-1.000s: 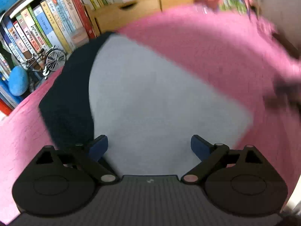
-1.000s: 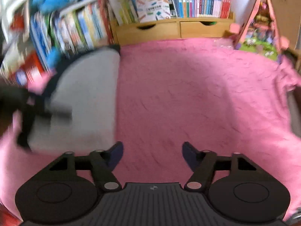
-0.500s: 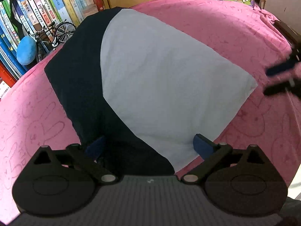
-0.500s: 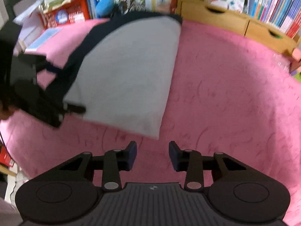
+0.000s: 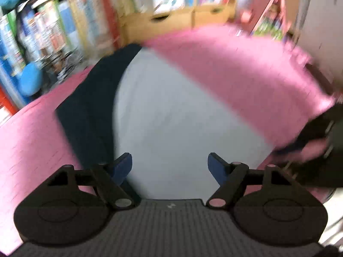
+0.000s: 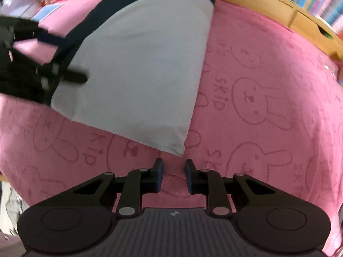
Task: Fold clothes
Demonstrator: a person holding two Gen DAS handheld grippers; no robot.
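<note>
Both hands have shifted: the right gripper (image 6: 174,171) now hovers at the grey-and-navy garment's (image 6: 141,64) five-o'clock corner on the pink blanket (image 6: 268,111), jaws closing on nothing, while the left gripper (image 5: 170,167), half-open and narrowing, holds nothing either, apparently readying a fold.

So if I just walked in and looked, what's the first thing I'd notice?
Probably the big pink blanket with bunny faces and the word SKIP, spread over the whole surface. On it lies a folded grey and dark blue shirt, with the right claw just in front of its near corner, closing on nothing. Behind it all stand colourful books and wooden drawers.
</note>
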